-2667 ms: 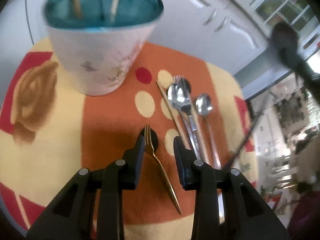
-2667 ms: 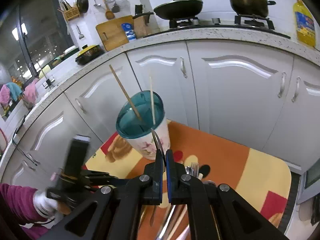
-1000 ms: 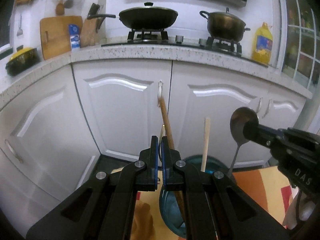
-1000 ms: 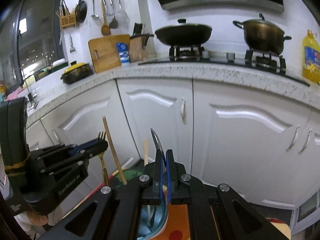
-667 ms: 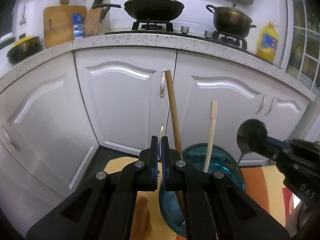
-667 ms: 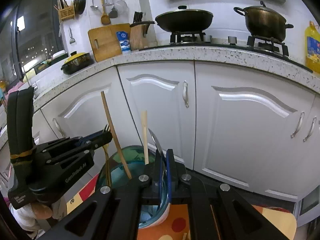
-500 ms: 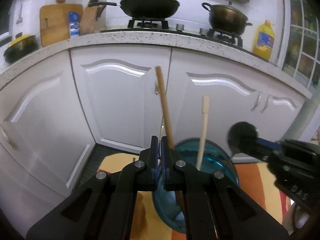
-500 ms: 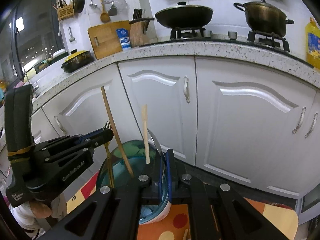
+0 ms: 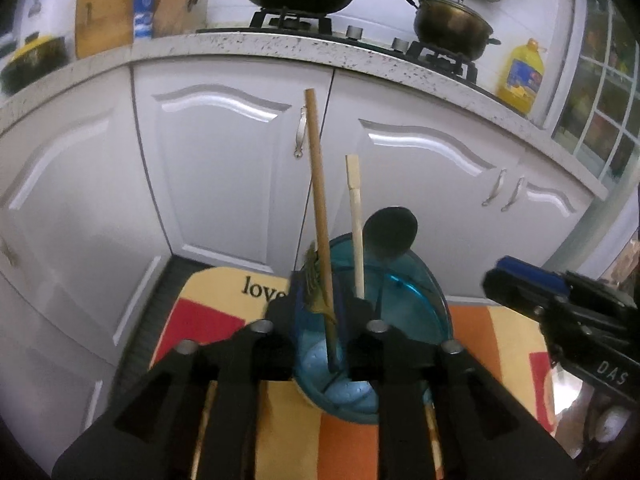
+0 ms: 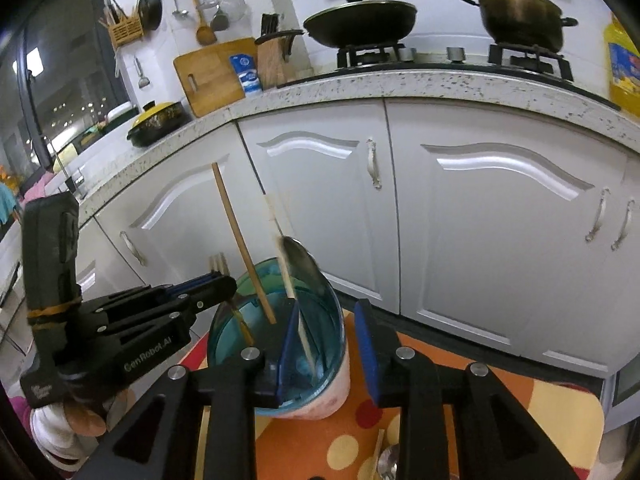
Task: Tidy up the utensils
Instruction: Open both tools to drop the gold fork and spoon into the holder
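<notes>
While both grippers hang over the teal-lined cup [image 9: 400, 292] on the orange and yellow mat [image 10: 460, 412], their jaws are opening. The left gripper [image 9: 320, 312] stands partly open with a gold fork [image 9: 314, 280] between its fingers, tines up, its handle reaching down into the cup; whether the pads touch it I cannot tell. The right gripper [image 10: 328, 344] is likewise partly open, and the spoon [image 10: 300, 264] stands in the cup just ahead of its blue pads, bowl up, free of them. Two wooden chopsticks [image 9: 318, 200] lean upright in the same cup. More cutlery [image 10: 386, 460] lies on the mat near the bottom edge. White cabinet doors [image 10: 500, 220] stand behind.
</notes>
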A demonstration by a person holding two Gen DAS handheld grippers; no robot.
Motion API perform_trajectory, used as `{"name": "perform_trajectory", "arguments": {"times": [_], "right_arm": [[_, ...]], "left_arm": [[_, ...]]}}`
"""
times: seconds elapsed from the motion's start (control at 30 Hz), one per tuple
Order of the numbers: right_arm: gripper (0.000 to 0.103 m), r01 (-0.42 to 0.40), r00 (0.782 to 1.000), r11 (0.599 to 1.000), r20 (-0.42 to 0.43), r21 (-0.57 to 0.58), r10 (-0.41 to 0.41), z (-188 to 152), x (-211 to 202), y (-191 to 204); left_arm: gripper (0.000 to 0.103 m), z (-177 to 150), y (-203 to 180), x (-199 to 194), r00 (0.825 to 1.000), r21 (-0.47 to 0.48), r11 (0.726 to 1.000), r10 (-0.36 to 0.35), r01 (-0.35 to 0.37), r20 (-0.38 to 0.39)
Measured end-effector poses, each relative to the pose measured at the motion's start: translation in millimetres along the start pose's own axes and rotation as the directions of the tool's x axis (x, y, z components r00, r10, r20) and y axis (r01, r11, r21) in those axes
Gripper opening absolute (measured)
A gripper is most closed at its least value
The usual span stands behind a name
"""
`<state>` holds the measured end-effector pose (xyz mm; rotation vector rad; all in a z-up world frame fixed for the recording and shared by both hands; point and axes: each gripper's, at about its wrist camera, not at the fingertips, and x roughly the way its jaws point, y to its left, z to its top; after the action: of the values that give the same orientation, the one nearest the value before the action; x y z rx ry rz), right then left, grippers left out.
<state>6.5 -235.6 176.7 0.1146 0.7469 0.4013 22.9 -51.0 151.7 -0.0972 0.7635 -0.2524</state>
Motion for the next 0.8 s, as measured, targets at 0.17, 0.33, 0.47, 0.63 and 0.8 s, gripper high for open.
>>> {"name": "perform_trajectory", "arguments": {"times": [0.17,0.33,0.47,0.63,0.8], "right_arm": [[0.028,0.007,1.000,1.000,-0.002,0.011,-0.007,-11,-14,1],[0.033,0.020,1.000,0.999,-0.012,0.026,-0.019,-23,-24,2],[0.033,0.024,1.000,0.999,-0.009,0.030,-0.023,-31,-34,5],[0.033,0.025,1.000,0.999,-0.004,0.030,-0.024,-41,-47,12],[0.034,0.042,0.999,0.999,0.004,0.027,-0.042,-51,-63,17]], "left_arm": [[0.046,-5,6,-17,1.000,-0.041,0.999,-0.010,0.010,0.014],[0.048,-8,6,-33,1.000,-0.047,0.999,-0.016,0.018,0.026],[0.048,-13,-3,-48,0.999,-0.026,1.000,-0.015,0.016,0.041],[0.049,-25,-19,-62,0.999,0.004,1.000,-0.020,0.019,0.050],[0.049,-38,-37,-71,0.998,0.038,0.999,-0.028,0.026,0.052]]}}
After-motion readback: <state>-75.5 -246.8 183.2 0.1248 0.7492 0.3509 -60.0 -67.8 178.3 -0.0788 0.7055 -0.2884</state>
